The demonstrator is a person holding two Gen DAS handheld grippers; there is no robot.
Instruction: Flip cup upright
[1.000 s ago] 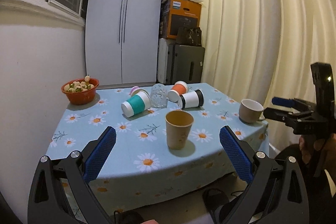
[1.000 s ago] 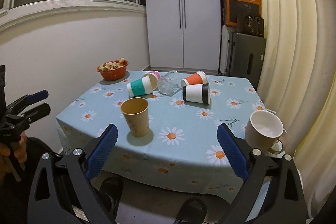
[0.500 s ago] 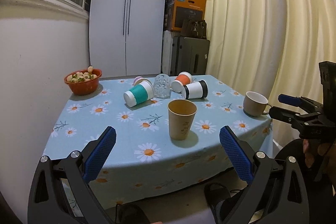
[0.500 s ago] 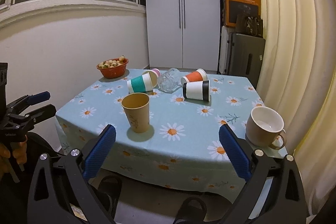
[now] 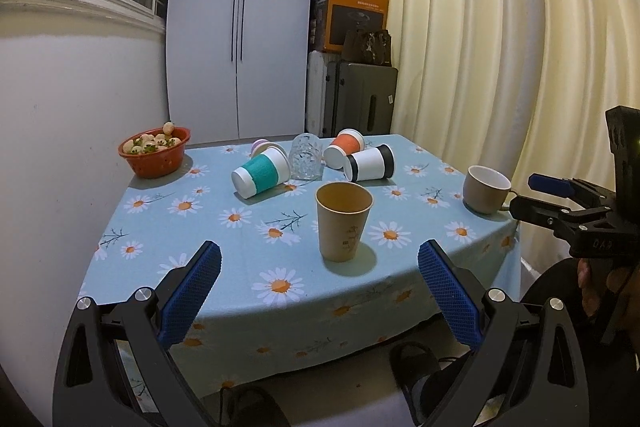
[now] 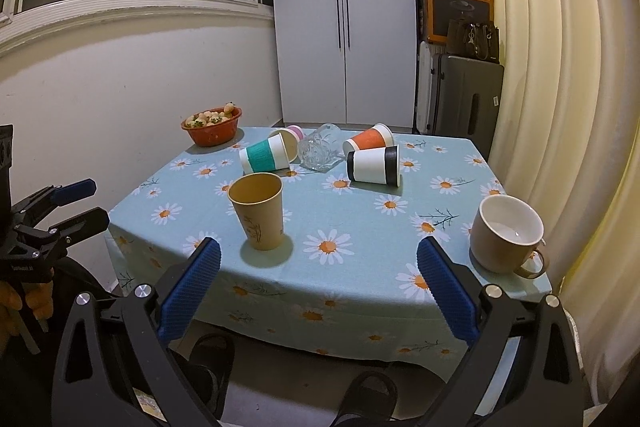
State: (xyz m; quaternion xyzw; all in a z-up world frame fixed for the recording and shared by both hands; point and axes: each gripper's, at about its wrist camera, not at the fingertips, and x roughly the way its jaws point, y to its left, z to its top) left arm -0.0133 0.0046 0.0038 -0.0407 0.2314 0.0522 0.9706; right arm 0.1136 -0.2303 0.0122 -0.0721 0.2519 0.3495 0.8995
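I am holding both claws back from the near edge of the surface (image 5: 224,311), so nothing is being touched. The left claw (image 5: 318,301) is standing wide and empty; the right claw (image 6: 318,297) is wide and empty too. The brown paper cup (image 5: 343,221) and the mug (image 6: 506,233) are already standing upright near me. At the far side the teal cup (image 5: 262,177), the black-banded cup (image 6: 374,165) and the orange cup (image 6: 368,138) are lying on their sides, probably waiting for flipping.
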